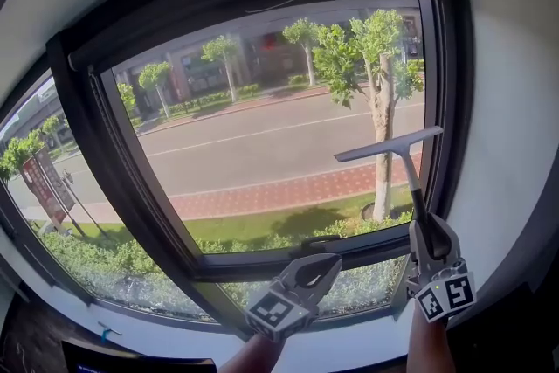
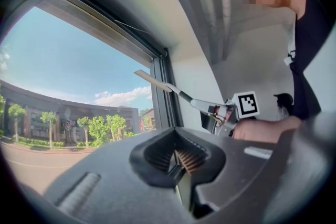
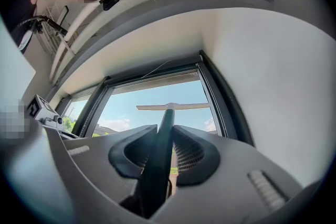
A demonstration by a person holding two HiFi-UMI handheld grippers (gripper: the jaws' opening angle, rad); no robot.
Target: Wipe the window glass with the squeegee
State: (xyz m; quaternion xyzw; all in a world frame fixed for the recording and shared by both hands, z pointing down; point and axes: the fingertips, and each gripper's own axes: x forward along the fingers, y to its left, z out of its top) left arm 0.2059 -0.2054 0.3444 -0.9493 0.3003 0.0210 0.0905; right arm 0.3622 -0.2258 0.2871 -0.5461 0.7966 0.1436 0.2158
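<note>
right gripper [image 1: 425, 227] held the squeegee [image 1: 390, 144] up at the window glass [image 1: 262, 144], left gripper [image 1: 323, 265] empty below.
right fingers [image 3: 194, 157] were clamped on the squeegee's dark handle [image 3: 157, 165]. the blade [image 1: 384, 146] sat at the lower right of the pane, near the right frame [image 1: 441, 100], tilted up to the right. could not tell if the blade touched the glass. left fingers [image 2: 197, 157] were pressed together with nothing between them, and that gripper was low by the bottom frame, left of the right gripper and apart from it. a street and trees [image 1: 376, 74] showed outside.
</note>
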